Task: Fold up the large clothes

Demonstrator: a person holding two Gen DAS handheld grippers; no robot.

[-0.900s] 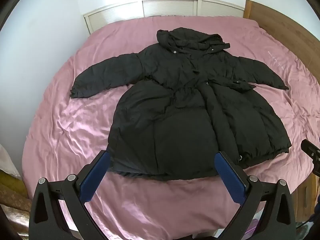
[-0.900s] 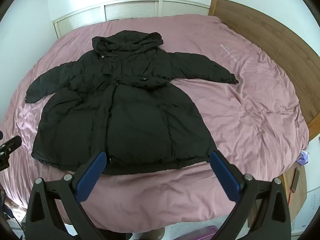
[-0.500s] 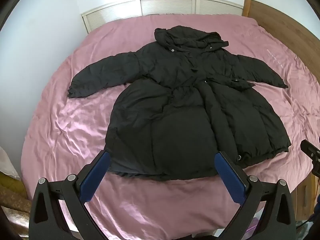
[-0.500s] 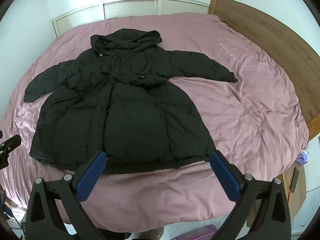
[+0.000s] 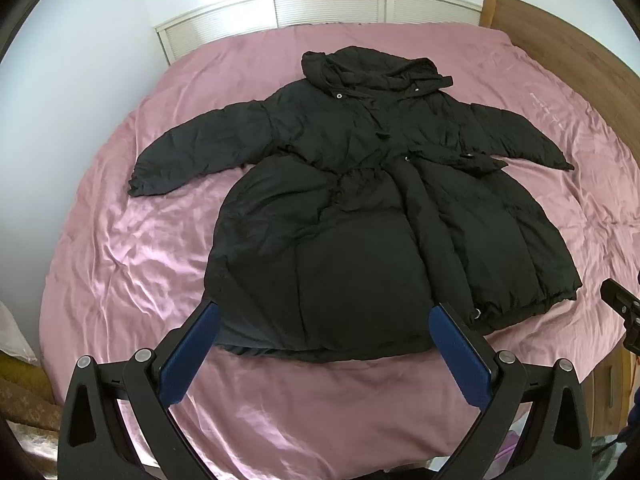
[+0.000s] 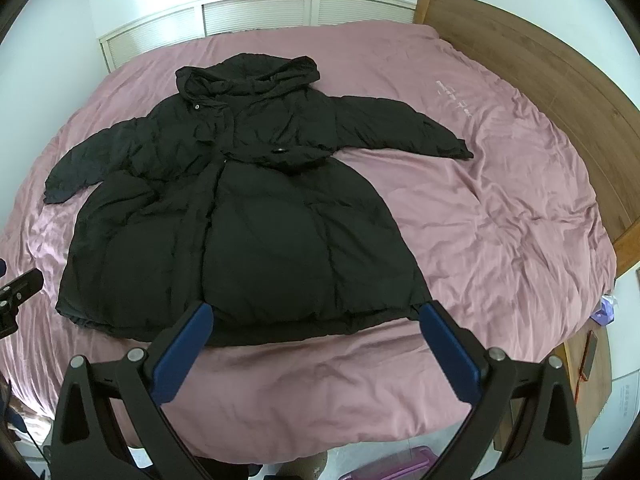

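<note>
Your left tongs [image 5: 324, 322] are spread wide, nothing between them, hanging above the coat's [image 5: 360, 216] hem. Your right tongs [image 6: 316, 320] are the same: fully released, empty, above the hem on the other side. The coat lies flat on the pink bed [image 5: 132, 248], front up, hood [image 5: 360, 68] towards the white louvred doors [image 5: 328, 8], both sleeves spread out sideways. The hem is nearest you. Headboard [image 6: 540, 80] is on the right. Neither tongs touches the fabric. The right tongs' tip [image 5: 622, 304] shows at the left view's right edge.
</note>
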